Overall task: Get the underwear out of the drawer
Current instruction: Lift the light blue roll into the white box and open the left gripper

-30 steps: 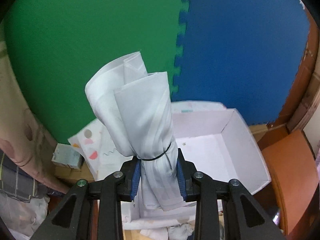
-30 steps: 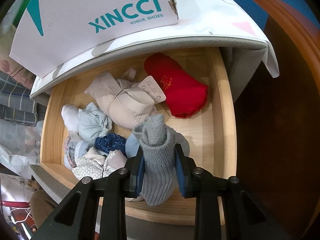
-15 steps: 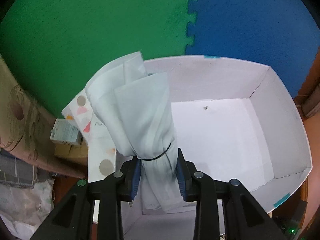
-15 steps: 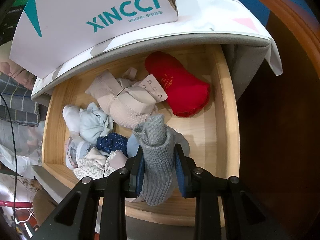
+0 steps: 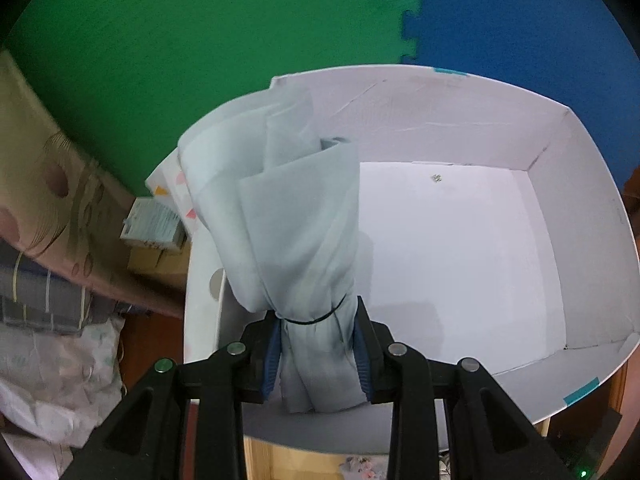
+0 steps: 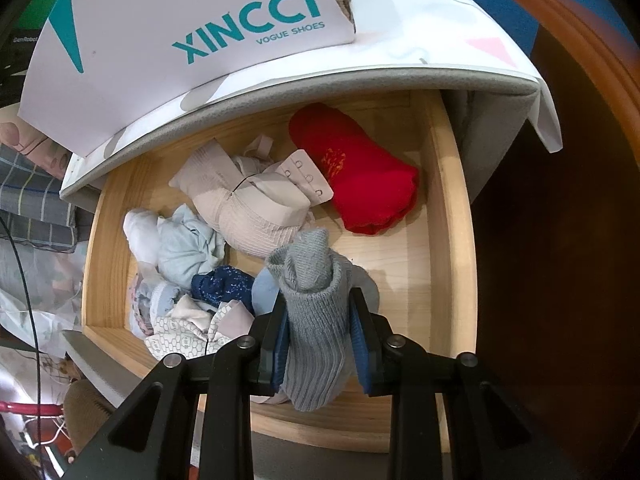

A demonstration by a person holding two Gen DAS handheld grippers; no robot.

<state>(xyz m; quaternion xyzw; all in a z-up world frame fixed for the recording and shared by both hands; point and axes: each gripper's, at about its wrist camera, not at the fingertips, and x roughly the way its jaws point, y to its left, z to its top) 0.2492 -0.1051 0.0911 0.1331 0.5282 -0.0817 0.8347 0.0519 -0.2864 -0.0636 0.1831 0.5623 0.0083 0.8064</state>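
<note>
The left gripper is clamped on a pale grey-white rolled cloth bundle tied round with a thin black band; the blue pads press its lower end from both sides, and the wider, folded top of the roll stands up from the jaws; the bundle hangs over the near left corner of a white open cardboard box, whose floor shows only a tiny dark speck; beyond the box lie a green foam mat and a blue foam mat, joined by puzzle teeth; left of the box sit a small printed carton and a brownish patterned fabric.

The right gripper is closed tight on a grey ribbed knit sock roll; its cuff end rises between the fingers; the roll is held over the near side of a light wooden open drawer; inside the drawer, well behind the roll, lies a red knit bundle toward the back right corner; left of it rests a beige bra with hook fastener; at the drawer's left side crowd a pale blue crumpled garment, a dark blue speckled roll and a white honeycomb-print piece; over the drawer's back, on the cabinet top, lies a white sheet printed XINCCI VOGUE SHOES.
</note>
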